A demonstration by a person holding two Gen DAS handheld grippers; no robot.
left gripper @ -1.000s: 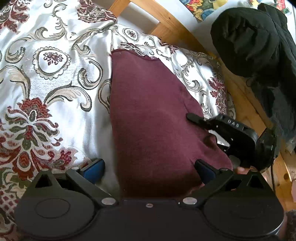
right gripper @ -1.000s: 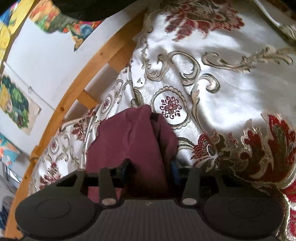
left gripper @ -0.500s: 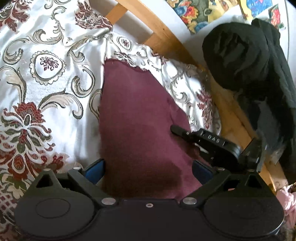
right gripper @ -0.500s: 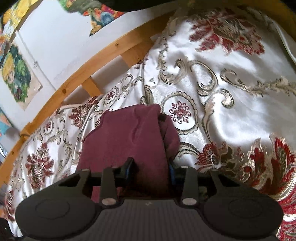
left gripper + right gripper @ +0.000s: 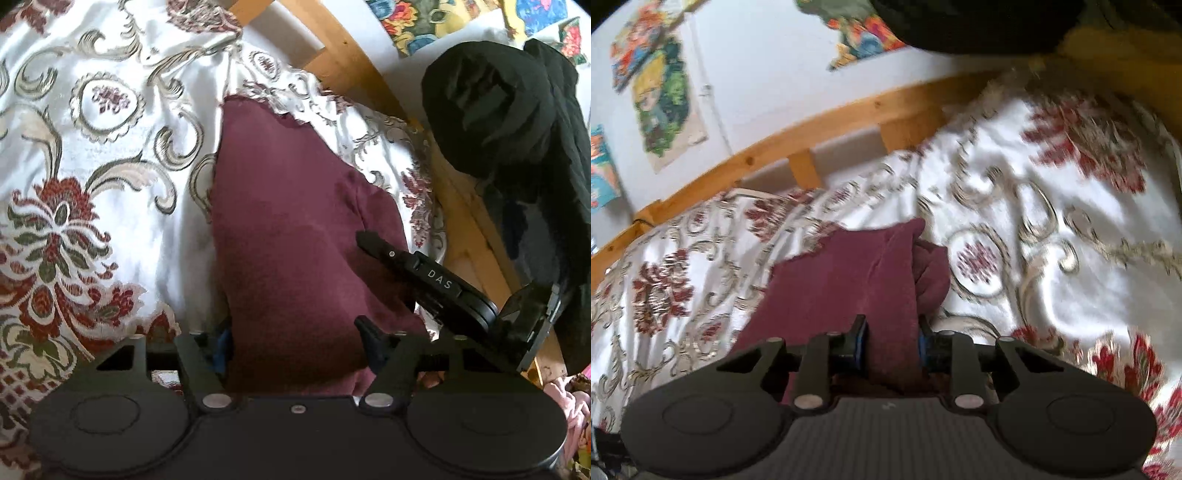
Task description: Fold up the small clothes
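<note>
A maroon garment lies on the floral bedspread. My left gripper has closed in on the garment's near edge, cloth bunched between its fingers. The right gripper shows in the left wrist view at the garment's right edge. In the right wrist view my right gripper is shut on a fold of the maroon garment, which is lifted and creased ahead of it.
A wooden bed rail runs along the bedspread's far side below a wall with coloured posters. A black garment hangs at the right over the wooden frame.
My left gripper's fingers have closed from wide apart onto the garment's near edge. The right gripper has kept its grip and swung, lifting its fold of cloth.
</note>
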